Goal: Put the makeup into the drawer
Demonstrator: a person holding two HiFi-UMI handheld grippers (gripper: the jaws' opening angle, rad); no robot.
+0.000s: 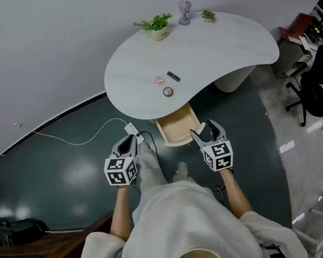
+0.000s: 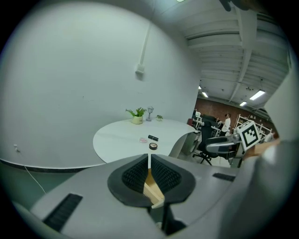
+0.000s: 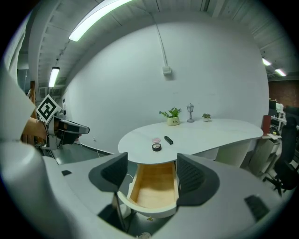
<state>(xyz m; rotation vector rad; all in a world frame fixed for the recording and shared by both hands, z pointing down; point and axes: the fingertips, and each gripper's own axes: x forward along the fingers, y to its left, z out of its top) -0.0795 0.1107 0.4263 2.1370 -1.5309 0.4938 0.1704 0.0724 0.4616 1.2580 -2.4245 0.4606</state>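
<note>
Three makeup pieces lie on the white table [image 1: 227, 44]: a pink compact [image 1: 159, 80], a black stick [image 1: 173, 76] and a round black compact [image 1: 168, 91]. Below the table's front edge the wooden drawer [image 1: 176, 126] stands pulled out and holds nothing I can see. My left gripper [image 1: 133, 142] is shut with nothing in it, left of the drawer. My right gripper [image 1: 206, 131] is open, just right of the drawer. In the right gripper view the drawer [image 3: 154, 186] shows between the open jaws, with the round compact [image 3: 157, 147] beyond. In the left gripper view the round compact [image 2: 153, 146] lies far ahead.
A potted plant [image 1: 156, 27], a small goblet [image 1: 185, 12] and a tiny plant [image 1: 209, 15] stand at the table's far edge. A white cable and power strip [image 1: 131, 128] lie on the floor at left. Office chairs [image 1: 316, 83] stand to the right.
</note>
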